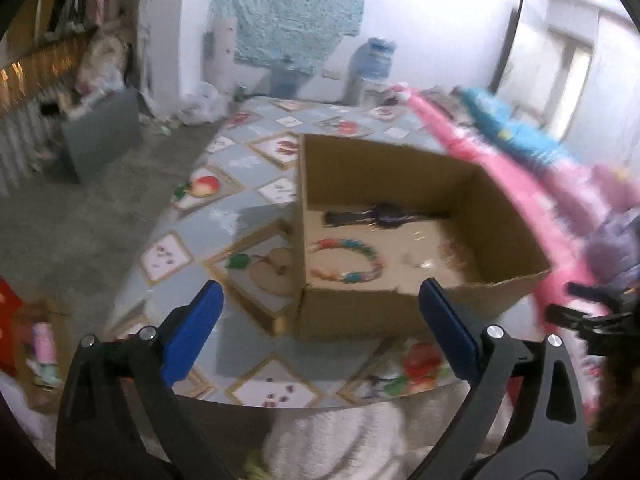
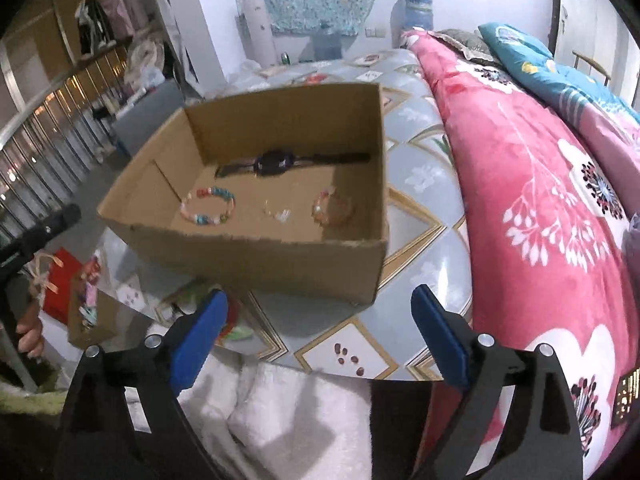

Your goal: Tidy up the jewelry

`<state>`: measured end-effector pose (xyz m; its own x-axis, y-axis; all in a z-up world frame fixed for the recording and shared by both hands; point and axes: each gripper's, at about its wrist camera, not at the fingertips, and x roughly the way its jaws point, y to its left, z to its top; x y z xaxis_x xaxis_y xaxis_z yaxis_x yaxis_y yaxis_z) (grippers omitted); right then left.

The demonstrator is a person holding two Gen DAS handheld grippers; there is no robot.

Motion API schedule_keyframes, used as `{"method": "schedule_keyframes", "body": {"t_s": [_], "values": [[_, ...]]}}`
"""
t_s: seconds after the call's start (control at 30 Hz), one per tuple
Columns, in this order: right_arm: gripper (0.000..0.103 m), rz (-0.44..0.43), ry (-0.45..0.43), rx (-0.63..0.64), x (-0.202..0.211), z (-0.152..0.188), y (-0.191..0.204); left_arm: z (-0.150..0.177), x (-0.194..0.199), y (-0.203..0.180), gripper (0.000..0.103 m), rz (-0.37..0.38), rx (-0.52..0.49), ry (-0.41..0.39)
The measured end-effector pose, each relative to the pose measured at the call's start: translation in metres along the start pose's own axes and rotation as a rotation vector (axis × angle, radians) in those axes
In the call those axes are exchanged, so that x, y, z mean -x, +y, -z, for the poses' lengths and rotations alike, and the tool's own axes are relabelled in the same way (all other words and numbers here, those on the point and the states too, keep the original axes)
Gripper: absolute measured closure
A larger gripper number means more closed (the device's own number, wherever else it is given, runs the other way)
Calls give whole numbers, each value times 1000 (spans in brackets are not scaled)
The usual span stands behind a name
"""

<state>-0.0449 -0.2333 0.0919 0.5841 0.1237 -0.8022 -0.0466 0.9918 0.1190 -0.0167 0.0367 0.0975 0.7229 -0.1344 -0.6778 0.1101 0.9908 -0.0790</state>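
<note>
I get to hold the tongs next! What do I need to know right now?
Left tongs: open, nothing held, in front of the cardboard box.
Right tongs: open, nothing held, also in front of the box.
Inside the box, all lying flat: black watch along the back, colourful bead bracelet front left, small clear piece in the middle, pale orange bracelet front right.
Done: these four are in the box.
Left: no loose jewelry shows on the patterned table; check around before stopping.
</note>
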Motion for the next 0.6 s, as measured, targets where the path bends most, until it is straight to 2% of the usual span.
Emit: {"method": "schedule_keyframes", "body": {"t_s": [0.03, 0.1, 0.23, 0.37, 0.5, 0.6], "values": [[12, 8, 6, -10, -1, 1, 3, 2, -3, -7, 8, -52, -28, 9], [11, 27, 18, -19, -6, 1, 11, 7, -3, -13, 8, -95, -69, 31], [7, 66, -10, 0, -7, 3, 24, 11, -3, -25, 8, -98, -108, 33], [7, 69, -41, -12, -6, 0, 28, 10, -12, -33, 8, -94, -90, 66], [7, 57, 9, -64, -16, -6, 23, 10, -30, -32, 8, -41, 16, 165], [7, 66, 26, -84, -23, -9, 24, 13, -43, -38, 8, -62, 29, 223]]}}
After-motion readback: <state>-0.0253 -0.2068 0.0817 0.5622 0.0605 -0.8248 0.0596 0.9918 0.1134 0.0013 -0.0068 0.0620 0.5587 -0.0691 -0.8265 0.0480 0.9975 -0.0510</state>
